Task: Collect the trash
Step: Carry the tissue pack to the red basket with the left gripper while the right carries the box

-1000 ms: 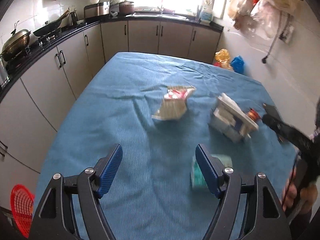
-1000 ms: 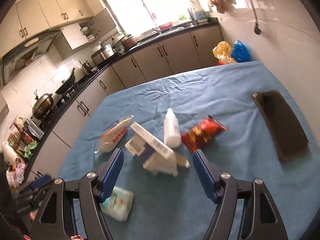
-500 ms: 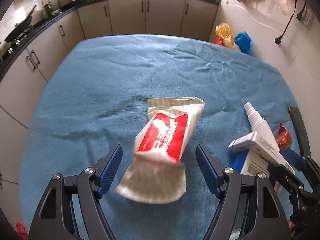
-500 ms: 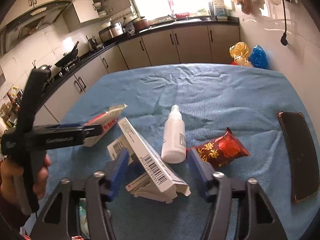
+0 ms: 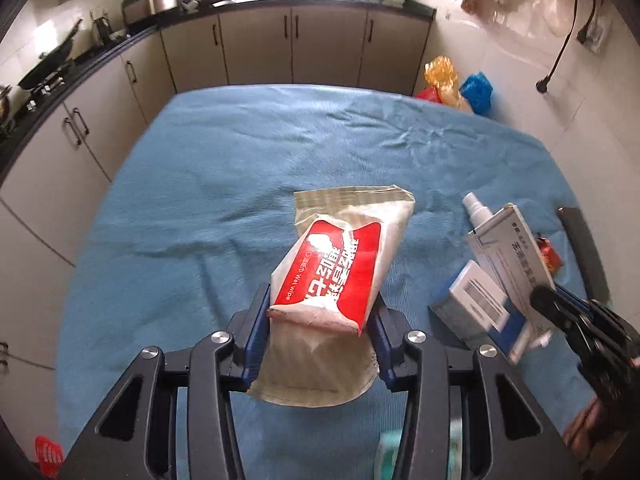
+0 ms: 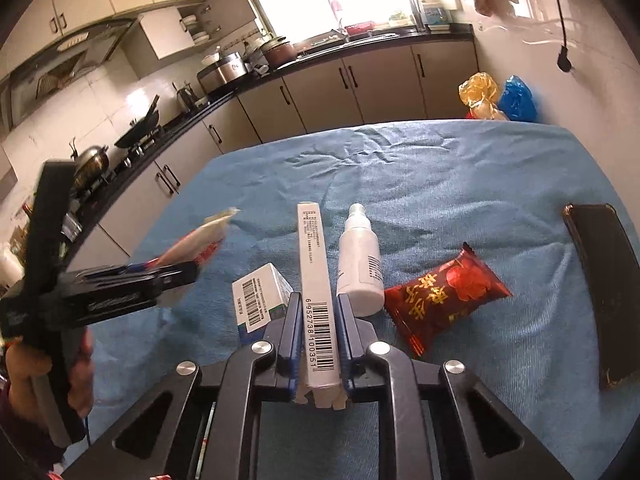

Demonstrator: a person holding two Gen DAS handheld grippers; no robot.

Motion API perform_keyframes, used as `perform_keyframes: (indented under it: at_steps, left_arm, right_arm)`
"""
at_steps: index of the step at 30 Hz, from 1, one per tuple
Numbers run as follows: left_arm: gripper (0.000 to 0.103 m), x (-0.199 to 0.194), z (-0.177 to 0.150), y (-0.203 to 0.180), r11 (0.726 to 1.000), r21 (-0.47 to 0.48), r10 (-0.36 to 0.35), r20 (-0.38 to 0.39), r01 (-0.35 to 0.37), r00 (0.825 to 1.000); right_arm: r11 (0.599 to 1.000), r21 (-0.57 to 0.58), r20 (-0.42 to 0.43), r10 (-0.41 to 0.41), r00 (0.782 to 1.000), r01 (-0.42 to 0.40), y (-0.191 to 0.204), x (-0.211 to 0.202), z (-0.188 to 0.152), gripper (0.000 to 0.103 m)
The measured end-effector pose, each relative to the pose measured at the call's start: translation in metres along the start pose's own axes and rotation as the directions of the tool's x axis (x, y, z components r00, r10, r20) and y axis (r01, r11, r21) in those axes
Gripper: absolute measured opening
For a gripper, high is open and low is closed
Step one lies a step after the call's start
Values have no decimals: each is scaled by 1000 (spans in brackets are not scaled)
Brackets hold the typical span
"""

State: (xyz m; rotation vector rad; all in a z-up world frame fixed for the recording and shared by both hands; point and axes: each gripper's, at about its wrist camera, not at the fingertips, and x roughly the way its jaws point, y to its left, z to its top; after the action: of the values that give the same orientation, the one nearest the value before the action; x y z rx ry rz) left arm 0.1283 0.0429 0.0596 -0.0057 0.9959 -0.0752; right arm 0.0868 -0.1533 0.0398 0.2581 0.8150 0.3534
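In the left wrist view, the left gripper (image 5: 320,320) had its jaws closing on the near end of the wet-wipe pack (image 5: 340,264), the blue pads against both its sides. Ahead of the jaws the blue cloth (image 5: 240,168) lay bare to the table's far edge. To their right stood the right gripper (image 5: 560,312), closed on the long white box (image 5: 516,256).

In the right wrist view, the right gripper (image 6: 318,328) was clamped on that box (image 6: 316,280), edge up. A small carton (image 6: 260,296) sat just left of the jaws; a spray bottle (image 6: 360,264) and red snack packet (image 6: 444,300) right. A phone (image 6: 604,288) lay near the cloth's right edge.
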Motion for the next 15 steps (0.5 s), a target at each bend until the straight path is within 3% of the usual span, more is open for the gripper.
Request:
perform_keyframes:
  at_steps: [7,15]
  left_arm:
    - [44,-76,-39,23,1000,-25,18,54,-17,998]
    - [44,-146,-114,50,997,-82,-2,69,8,998]
  right_arm:
    - [1000,26,34,-7,999,6,1,-22,-4,17]
    - [1000,9,59,-1,998,1,26,-68,-9,17]
